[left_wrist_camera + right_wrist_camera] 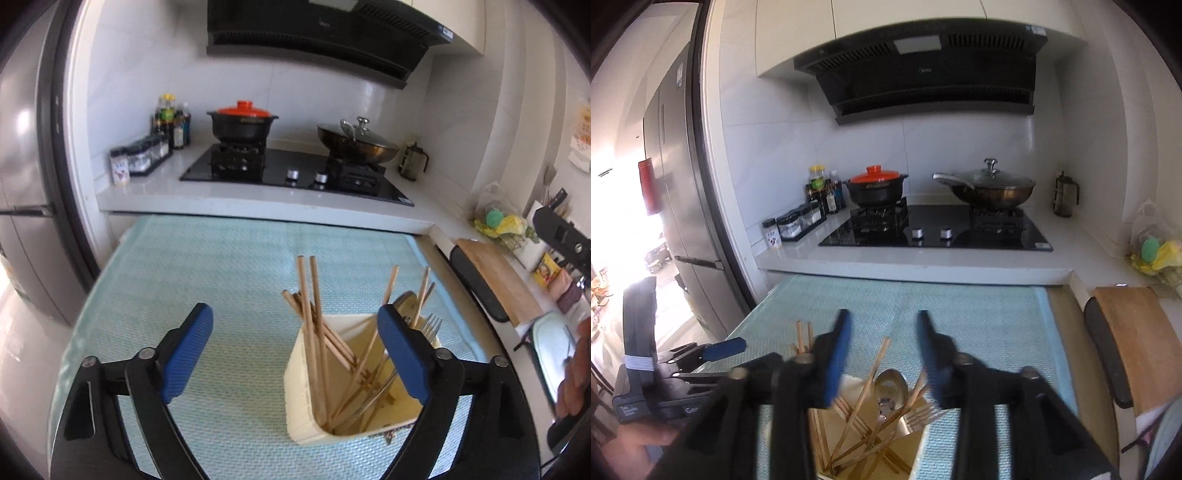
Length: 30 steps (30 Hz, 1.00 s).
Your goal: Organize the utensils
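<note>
Pale blue matting (221, 266) is covering the table, where a cream utensil holder (306, 391) of chopsticks (314, 314) is sitting lower right; left gripper (295, 354) and right gripper (882, 354) are both hovering open, empty.

Your left gripper (295, 354) points forward, level, blue pads spread wide, nothing between them. Your right gripper (884, 354) tilts downward, blue pads parted but narrower, nothing clamped, slightly motion-blurred. From the right wrist view, the left gripper sits low at far left; your bare hand (576, 373) shows at the left view's right edge.
</note>
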Available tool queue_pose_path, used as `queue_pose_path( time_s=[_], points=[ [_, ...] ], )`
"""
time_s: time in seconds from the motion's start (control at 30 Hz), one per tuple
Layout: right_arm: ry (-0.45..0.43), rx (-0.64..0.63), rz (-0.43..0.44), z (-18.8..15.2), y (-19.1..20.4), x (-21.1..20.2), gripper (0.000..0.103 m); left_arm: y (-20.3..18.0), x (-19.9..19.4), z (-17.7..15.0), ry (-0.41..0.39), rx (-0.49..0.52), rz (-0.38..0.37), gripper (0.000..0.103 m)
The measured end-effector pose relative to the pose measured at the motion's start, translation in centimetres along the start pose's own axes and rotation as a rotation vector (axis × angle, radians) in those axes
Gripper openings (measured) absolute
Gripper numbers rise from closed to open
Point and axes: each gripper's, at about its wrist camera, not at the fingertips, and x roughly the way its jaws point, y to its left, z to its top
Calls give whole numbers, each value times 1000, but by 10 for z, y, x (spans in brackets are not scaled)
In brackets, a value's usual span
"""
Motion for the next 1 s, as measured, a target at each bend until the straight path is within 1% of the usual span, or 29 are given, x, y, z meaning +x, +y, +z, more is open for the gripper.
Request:
queue_pose_path(
  time_s=[0.03, 0.07, 0.13, 0.17, 0.2, 0.23, 0.3, 0.33, 0.43, 0.5, 0.6, 0.67, 0.8, 1.0],
  points=[
    [-34, -2, -11, 0, 0, -17, 79, -3, -16, -4, -40, 25, 39, 103],
    [-52, -8, -29, 0, 1, -31, 83, -7, -34, -10, -81, 52, 83, 103],
    [-62, -18, -59, -6, 4, -55, 87, -16, -63, -23, -141, 104, 155, 103],
    [-70, -21, -68, -11, 6, -68, 90, -20, -77, -32, -149, 119, 192, 103],
    [-79, -26, -73, -17, 9, -79, 92, -25, -89, -42, -139, 134, 219, 103],
    [-87, -32, -80, -25, 13, -91, 93, -29, -99, -53, -125, 153, 228, 103],
    [-88, -40, -102, -43, 23, -113, 102, -37, -118, -76, -98, 174, 234, 103],
    [-82, -41, -102, -53, 28, -123, 103, -39, -126, -87, -82, 174, 234, 103],
    [-46, -24, -58, -83, 40, -150, 103, -41, -149, -116, -37, 144, 212, 103],
    [3, -32, -44, -102, 47, -164, 103, -42, -161, -129, -8, 131, 209, 103],
    [48, -55, -82, -126, 58, -182, 103, -39, -181, -143, 8, 103, 211, 103],
    [61, -66, -98, -138, 63, -196, 103, -38, -192, -147, 14, 80, 208, 103],
    [62, -89, -122, -148, 76, -220, 103, -33, -213, -155, 5, 49, 206, 103],
    [66, -79, -102, -150, 88, -243, 103, -32, -228, -161, -3, 36, 219, 103]
  ],
)
